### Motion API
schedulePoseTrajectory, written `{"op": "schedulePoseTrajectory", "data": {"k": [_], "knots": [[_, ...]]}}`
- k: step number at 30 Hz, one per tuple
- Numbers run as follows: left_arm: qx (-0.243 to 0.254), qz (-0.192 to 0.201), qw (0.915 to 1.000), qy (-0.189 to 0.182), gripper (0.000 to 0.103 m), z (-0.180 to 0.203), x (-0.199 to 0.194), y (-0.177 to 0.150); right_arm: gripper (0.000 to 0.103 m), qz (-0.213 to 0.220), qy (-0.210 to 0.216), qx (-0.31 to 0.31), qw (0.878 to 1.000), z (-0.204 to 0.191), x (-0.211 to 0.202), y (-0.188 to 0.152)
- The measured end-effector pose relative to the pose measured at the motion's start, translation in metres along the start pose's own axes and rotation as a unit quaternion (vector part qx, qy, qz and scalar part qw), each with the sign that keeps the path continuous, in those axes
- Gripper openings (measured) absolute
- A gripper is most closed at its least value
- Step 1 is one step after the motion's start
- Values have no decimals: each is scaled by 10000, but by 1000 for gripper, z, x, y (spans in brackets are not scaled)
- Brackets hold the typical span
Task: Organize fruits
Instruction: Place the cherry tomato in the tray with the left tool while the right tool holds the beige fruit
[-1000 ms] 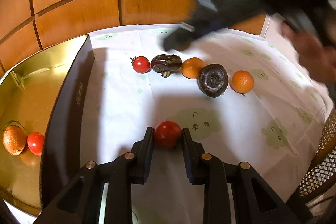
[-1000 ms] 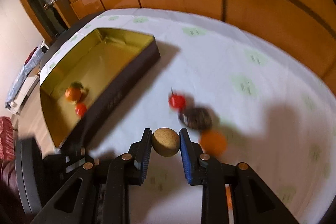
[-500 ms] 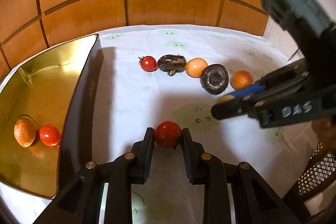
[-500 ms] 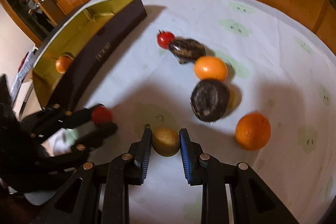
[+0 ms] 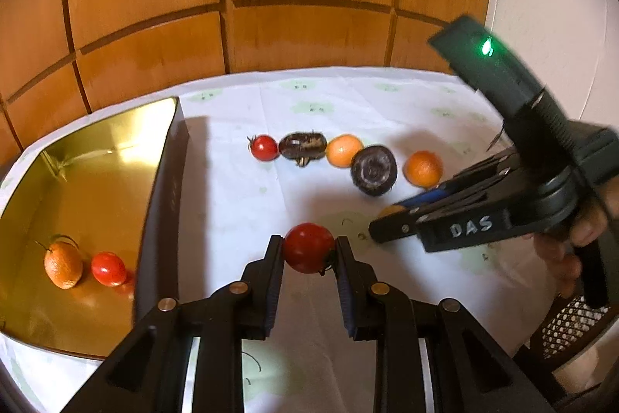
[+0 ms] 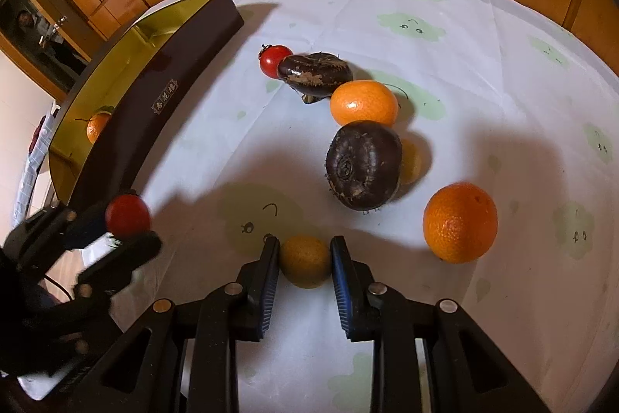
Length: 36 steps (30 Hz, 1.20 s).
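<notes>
My left gripper (image 5: pixel 308 250) is clamped on a red tomato (image 5: pixel 308 247), one pad on each side, just above the white cloth (image 5: pixel 232 188) beside the dark outer wall of the gold-lined box (image 5: pixel 162 180). My right gripper (image 6: pixel 305 260) grips a small yellow-brown fruit (image 6: pixel 305 261) the same way, close over the cloth. Inside the box lie a small orange (image 5: pixel 63 265) and another tomato (image 5: pixel 108 268), side by side. Farther out on the cloth runs a loose row — a small tomato (image 6: pixel 274 60) touching a dark oblong fruit (image 6: pixel 315 73), then an orange (image 6: pixel 363 103), a dark round fruit (image 6: pixel 363 165) partly hiding a yellowish one behind it, and a second orange (image 6: pixel 459 222) apart at the right.
</notes>
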<state>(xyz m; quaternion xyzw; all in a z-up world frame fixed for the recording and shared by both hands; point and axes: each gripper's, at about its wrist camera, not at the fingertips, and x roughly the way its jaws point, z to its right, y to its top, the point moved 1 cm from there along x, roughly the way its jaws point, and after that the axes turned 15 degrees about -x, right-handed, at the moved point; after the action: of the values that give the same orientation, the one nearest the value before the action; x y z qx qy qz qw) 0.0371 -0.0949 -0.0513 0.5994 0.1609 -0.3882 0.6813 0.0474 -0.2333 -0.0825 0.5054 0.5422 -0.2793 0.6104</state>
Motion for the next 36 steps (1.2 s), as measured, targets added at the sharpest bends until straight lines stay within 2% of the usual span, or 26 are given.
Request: {"op": "schedulePoseTrajectory", "data": {"k": [6,10,19,29,36], "knots": [[-322,212,9992,-127,26,-9,-25,20,27,20,-17,-27,10000,0,0,-1],[-617,373,9974,-50,26,-25,-42,38,27,17,-78,-83,9999,-3,0,-1],[-1317,642,9875,574,26,-87,-58,77,27,16,-141,-148,9998,-5,-1,-1],[-1739,445,9772,1131,26,-148,-43,84,27,9,-169,-181,9997,-5,-1,-1],[-1809,316,9731,1391,26,-171,-27,93,27,5,-187,-196,9996,-7,0,0]]}}
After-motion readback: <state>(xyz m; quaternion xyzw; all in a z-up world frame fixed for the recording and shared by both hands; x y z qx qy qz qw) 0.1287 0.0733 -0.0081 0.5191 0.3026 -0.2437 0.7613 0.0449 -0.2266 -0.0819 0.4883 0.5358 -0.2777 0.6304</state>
